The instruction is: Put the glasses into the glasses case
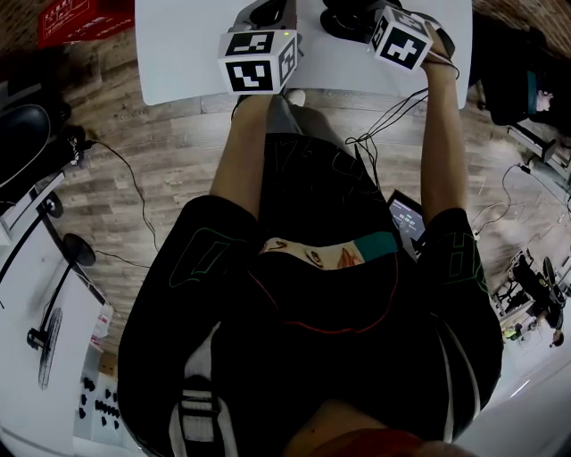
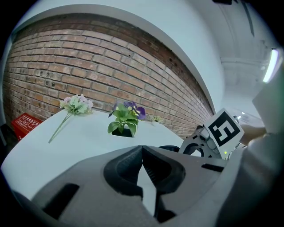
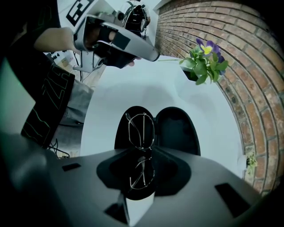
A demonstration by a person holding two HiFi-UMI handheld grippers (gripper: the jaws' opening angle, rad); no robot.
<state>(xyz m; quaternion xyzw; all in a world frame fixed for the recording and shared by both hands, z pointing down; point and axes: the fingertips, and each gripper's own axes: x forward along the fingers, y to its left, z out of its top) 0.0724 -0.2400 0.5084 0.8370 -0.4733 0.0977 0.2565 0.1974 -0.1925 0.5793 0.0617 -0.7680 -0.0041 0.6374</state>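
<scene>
An open black glasses case [image 3: 155, 128] lies on the white table [image 3: 115, 95]. Thin wire-framed glasses [image 3: 141, 129] rest in its left half, and their near end reaches in between my right gripper's jaws. My right gripper [image 3: 142, 153] points steeply down over the case, open, with its pads off the frame. My left gripper [image 2: 142, 148] is shut, its fingertips touching with nothing between them. It hovers above the table to the left of the case and also shows in the right gripper view [image 3: 116, 42]. In the head view both grippers' marker cubes hide the case.
A small potted plant with purple flowers [image 3: 203, 62] stands near the brick wall [image 3: 248, 66] beyond the case. A cut flower stem [image 2: 73, 106] lies at the table's far left. Cables [image 1: 393, 120] and a red box [image 1: 76, 18] are on the wooden floor.
</scene>
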